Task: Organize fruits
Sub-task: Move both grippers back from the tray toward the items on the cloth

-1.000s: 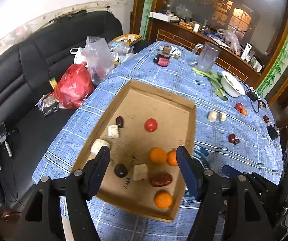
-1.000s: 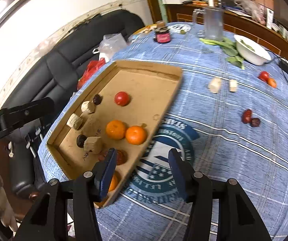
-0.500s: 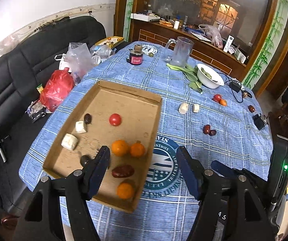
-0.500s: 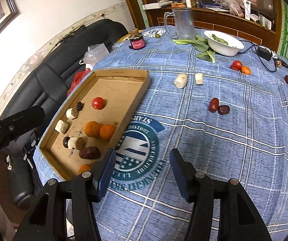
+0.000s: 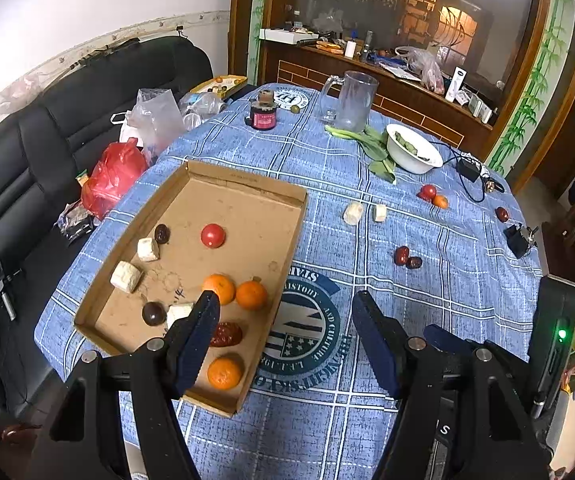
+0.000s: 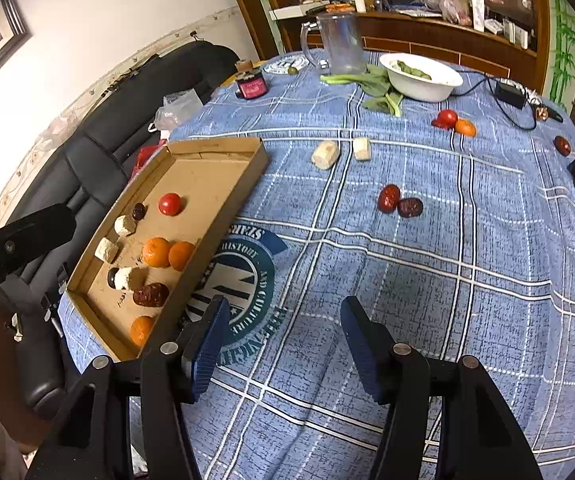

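A shallow cardboard tray (image 5: 247,188) (image 6: 215,146) lies on the left of a blue checked tablecloth. It holds oranges (image 5: 251,294), a tomato (image 5: 212,235), dark and red dates and pale chunks. Loose on the cloth are two red dates (image 6: 389,198), two pale chunks (image 6: 326,154), a tomato (image 6: 446,118) with a small orange, and one more date (image 6: 562,145). My left gripper (image 5: 285,312) is open and empty above the tray's near right edge. My right gripper (image 6: 283,318) is open and empty above the cloth's printed emblem.
A white bowl (image 6: 423,80) with greens, a clear glass mug (image 6: 341,44), a dark red jar (image 6: 252,86) and a charger with cable (image 6: 509,94) stand at the far side. A black sofa (image 5: 27,148) with plastic bags lies left of the table.
Both grippers have drawn back and shifted right from the tray, so more of the table and the loose fruit now shows. Both stay open and empty.
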`<state>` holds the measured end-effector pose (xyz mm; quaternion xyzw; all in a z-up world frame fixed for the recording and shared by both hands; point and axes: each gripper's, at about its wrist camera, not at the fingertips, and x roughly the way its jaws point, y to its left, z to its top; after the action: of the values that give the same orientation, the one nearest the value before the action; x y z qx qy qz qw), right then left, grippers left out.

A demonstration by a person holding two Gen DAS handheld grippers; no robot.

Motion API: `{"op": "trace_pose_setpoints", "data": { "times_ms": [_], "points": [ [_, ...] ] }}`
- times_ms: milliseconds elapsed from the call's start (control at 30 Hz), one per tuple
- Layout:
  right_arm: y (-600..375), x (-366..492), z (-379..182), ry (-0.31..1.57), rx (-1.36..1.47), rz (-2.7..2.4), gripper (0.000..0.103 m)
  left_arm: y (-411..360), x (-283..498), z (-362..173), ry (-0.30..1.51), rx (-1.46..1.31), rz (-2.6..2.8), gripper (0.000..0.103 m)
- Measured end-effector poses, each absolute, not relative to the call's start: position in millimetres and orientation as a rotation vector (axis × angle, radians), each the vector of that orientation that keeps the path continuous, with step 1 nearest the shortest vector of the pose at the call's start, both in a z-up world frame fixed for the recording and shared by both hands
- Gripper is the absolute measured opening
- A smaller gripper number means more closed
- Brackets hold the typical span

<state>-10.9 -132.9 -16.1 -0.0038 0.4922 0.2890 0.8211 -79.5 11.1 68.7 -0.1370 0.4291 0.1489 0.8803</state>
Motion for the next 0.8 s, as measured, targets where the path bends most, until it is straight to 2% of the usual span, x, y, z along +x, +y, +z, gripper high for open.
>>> {"op": "trace_pose_setpoints", "data": {
  "times_ms": [800],
  "points": [
    [-119,-14,-41,1.117,-0.046,0.682,0.063,20,-97,47,0.941,-0.344,0.414,0.068]
  ]
}}
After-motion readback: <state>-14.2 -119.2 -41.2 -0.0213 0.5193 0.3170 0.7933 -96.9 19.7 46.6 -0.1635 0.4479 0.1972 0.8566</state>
